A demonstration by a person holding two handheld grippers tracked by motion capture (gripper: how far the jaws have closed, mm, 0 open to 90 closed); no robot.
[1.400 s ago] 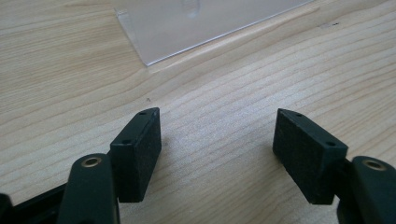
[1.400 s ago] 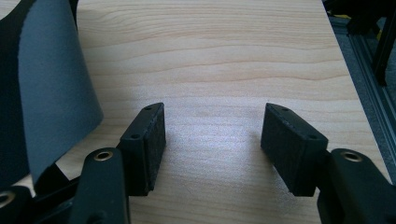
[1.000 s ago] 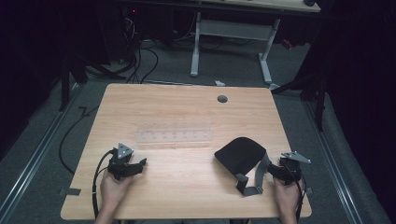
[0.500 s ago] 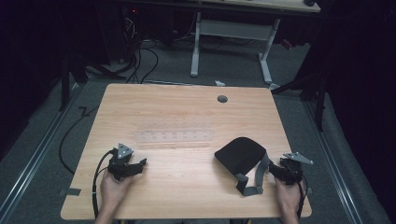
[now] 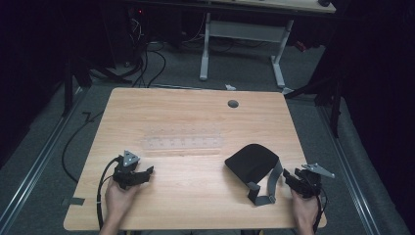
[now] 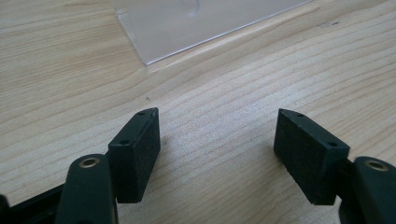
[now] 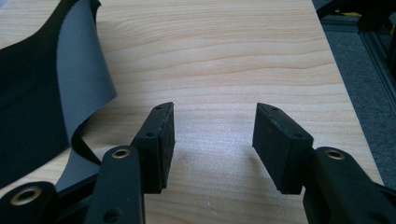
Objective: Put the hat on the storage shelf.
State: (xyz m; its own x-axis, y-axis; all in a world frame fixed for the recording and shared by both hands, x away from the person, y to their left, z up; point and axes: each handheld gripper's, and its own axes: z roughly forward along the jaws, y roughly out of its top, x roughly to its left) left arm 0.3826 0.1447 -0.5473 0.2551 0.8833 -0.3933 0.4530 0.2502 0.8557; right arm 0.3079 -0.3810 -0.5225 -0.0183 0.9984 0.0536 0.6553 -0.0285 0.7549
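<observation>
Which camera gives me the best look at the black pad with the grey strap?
The high view: it shows the whole black pad on the table, its grey strap looping toward the right claw. The right gripper view shows part of the pad's edge and grey underside beside the open claw.

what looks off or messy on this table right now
Nothing is spilled or damaged. The black pouch lies askew near the right gripper, its grey strap sprawled loose towards the table edge. The clear ruler lies straight.
</observation>
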